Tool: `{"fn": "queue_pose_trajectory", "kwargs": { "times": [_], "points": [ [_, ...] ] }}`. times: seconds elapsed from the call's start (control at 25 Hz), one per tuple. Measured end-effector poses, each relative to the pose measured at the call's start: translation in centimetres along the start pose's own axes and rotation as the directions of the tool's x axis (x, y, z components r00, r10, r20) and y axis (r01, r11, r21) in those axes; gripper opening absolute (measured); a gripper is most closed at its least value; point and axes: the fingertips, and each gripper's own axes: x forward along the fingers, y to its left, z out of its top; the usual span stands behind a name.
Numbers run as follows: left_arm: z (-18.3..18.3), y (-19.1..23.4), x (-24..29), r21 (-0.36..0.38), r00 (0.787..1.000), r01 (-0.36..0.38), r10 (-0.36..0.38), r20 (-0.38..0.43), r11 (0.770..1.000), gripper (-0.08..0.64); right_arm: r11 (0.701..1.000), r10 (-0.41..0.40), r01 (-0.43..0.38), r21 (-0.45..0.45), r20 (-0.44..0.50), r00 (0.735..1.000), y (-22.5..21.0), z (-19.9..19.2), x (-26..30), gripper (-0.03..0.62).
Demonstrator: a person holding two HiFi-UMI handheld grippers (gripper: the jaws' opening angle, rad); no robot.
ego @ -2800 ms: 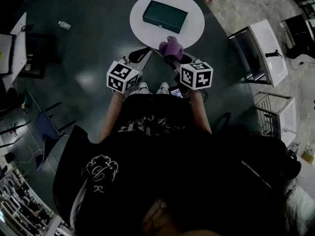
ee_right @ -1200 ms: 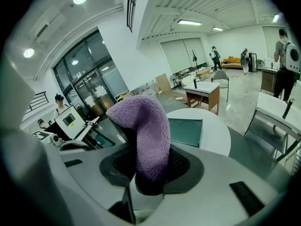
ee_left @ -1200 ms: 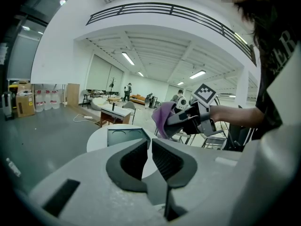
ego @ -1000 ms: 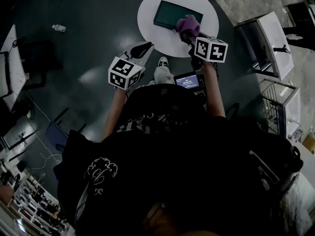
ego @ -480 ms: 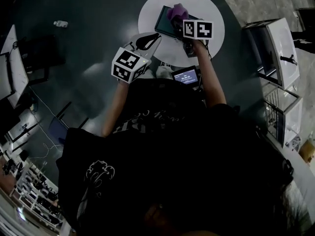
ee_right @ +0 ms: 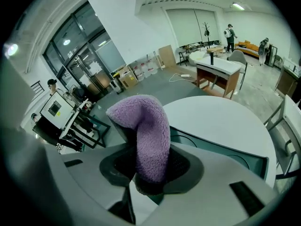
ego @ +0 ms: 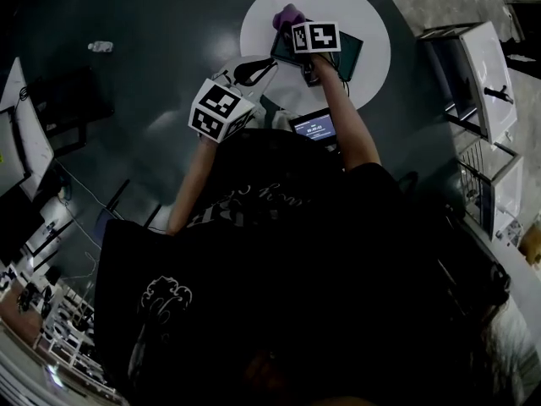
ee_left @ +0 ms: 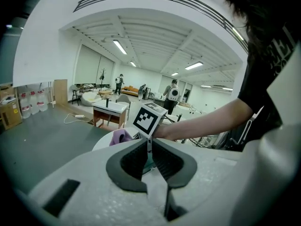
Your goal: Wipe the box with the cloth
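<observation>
A dark green box (ego: 349, 55) lies on a round white table (ego: 372, 24). My right gripper (ego: 293, 25) is over the box's far left part, shut on a purple cloth (ego: 286, 15) that sticks out past the jaws. In the right gripper view the cloth (ee_right: 146, 135) stands clamped between the pads, with the box (ee_right: 230, 154) just below and the table top (ee_right: 221, 119) beyond. My left gripper (ego: 254, 72) hangs at the table's near left edge, off the box. Its jaws (ee_left: 150, 147) are shut on nothing and face the cloth (ee_left: 121, 136).
A lit screen device (ego: 313, 126) sits at the person's waist below the table. A plastic bottle (ego: 99, 47) lies on the dark floor at left. White cabinets (ego: 482, 66) stand to the right, and desks (ego: 21, 117) line the left side.
My right gripper has carried the cloth from the table's near edge up onto the box, then leftward across it. The left gripper has stayed near the table's near left edge.
</observation>
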Motion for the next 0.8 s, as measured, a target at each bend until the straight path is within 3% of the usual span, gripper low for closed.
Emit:
{"fn": "queue_pose_trajectory", "kwargs": {
  "times": [0.32,0.56,0.8],
  "points": [
    [0.3,2.4,0.5,0.040,0.992,0.121,-0.120,-0.026,0.992,0.024,0.981,-0.151,0.155,0.118,-0.040,0.988,-4.8,-1.9,-1.3,0.110],
    [0.7,1.2,2.2,0.083,0.974,0.222,-0.218,-0.054,0.971,0.025,0.943,-0.248,0.255,0.216,-0.059,0.967,-9.8,-4.9,-5.1,0.110],
    [0.9,0.8,2.9,0.104,0.960,0.278,-0.272,-0.067,0.955,0.024,0.901,-0.354,0.368,0.228,-0.102,0.930,-13.1,-7.1,-8.1,0.110]
  ]
}}
